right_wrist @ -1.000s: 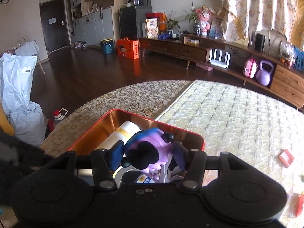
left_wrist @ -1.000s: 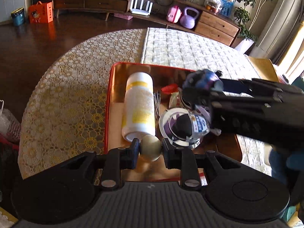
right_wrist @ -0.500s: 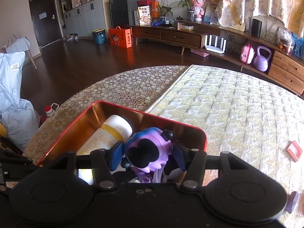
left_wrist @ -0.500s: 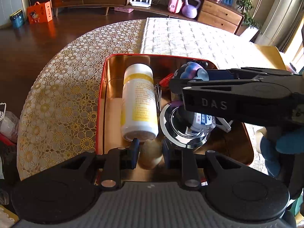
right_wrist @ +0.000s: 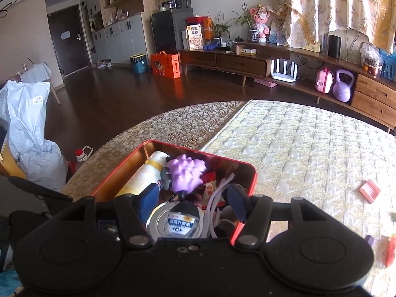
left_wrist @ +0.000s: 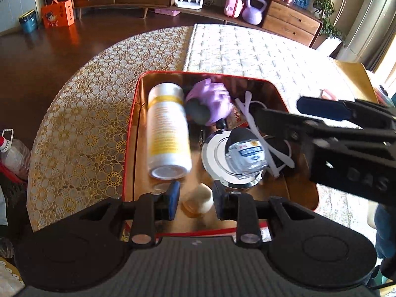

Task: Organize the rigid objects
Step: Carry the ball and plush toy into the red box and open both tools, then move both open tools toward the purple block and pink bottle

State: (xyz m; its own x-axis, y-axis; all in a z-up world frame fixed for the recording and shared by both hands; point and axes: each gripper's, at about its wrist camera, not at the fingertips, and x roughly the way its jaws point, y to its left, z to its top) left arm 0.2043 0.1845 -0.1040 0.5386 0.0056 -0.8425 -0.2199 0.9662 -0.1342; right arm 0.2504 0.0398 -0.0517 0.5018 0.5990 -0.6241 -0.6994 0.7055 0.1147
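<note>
Both claws opening: left claw (left_wrist: pixel 195 199) straddles pale ball (left_wrist: pixel 199 201), right claw (right_wrist: pixel 190 201) behind purple toy (right_wrist: pixel 186 173)

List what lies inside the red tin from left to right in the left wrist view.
White bottle with yellow band → purple toy → round shiny lid with a small packet on it → white cord, all inside the red tin.

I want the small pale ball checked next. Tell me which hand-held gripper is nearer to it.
Left. The left hand-held gripper has the pale ball between its opening jaws, without gripping it. The right hand-held gripper, also opening, hovers farther back in the red tin, above the purple toy.
</note>
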